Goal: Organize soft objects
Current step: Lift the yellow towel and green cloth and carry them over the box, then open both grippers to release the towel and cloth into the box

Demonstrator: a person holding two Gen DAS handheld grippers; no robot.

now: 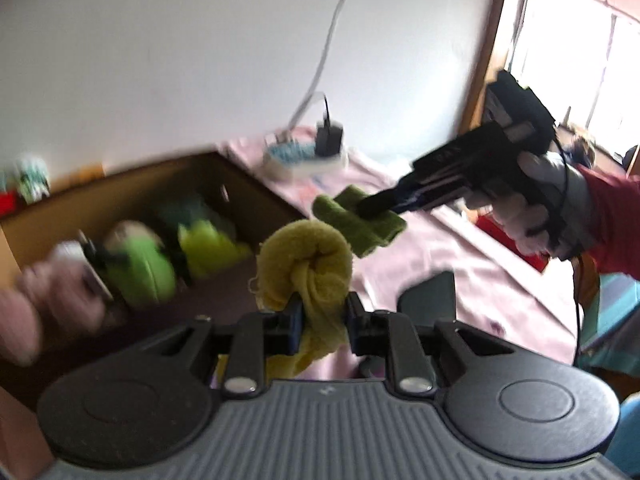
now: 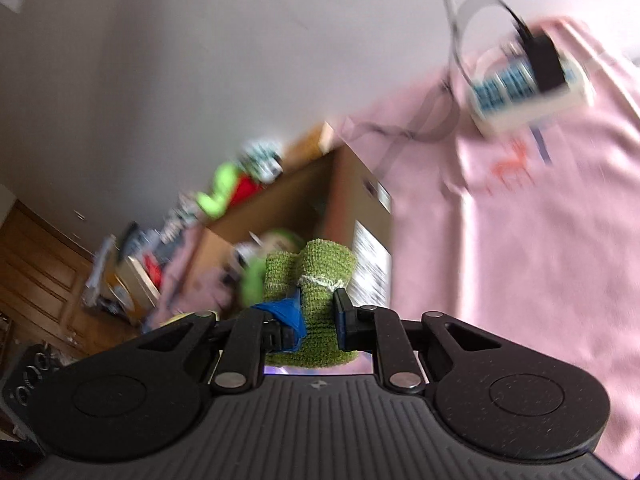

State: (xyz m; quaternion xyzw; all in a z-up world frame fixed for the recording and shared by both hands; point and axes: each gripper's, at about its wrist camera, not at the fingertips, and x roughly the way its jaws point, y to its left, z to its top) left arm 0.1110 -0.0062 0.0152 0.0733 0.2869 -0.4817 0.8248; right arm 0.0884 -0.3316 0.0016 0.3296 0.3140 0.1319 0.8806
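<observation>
In the left wrist view my left gripper (image 1: pixel 322 312) is shut on a rolled yellow sock (image 1: pixel 308 264), held up above the pink bedcover (image 1: pixel 460 256). To its upper right a gloved hand (image 1: pixel 532 208) holds my right gripper (image 1: pixel 366 206), whose fingers pinch a folded green knit cloth (image 1: pixel 356 220). The right wrist view shows that green cloth (image 2: pixel 316 276) between the pads of my right gripper (image 2: pixel 318 314), with a scrap of blue fabric (image 2: pixel 286 312) on the left pad. A brown cardboard box (image 1: pixel 248 184) on the left holds green and pink soft toys (image 1: pixel 140 264).
A white power strip (image 1: pixel 304 160) with a black plug and white cable lies on the bedcover near the wall. A wooden door frame and bright window are at the right. Clutter and wooden drawers (image 2: pixel 44 264) sit left of the box in the right wrist view.
</observation>
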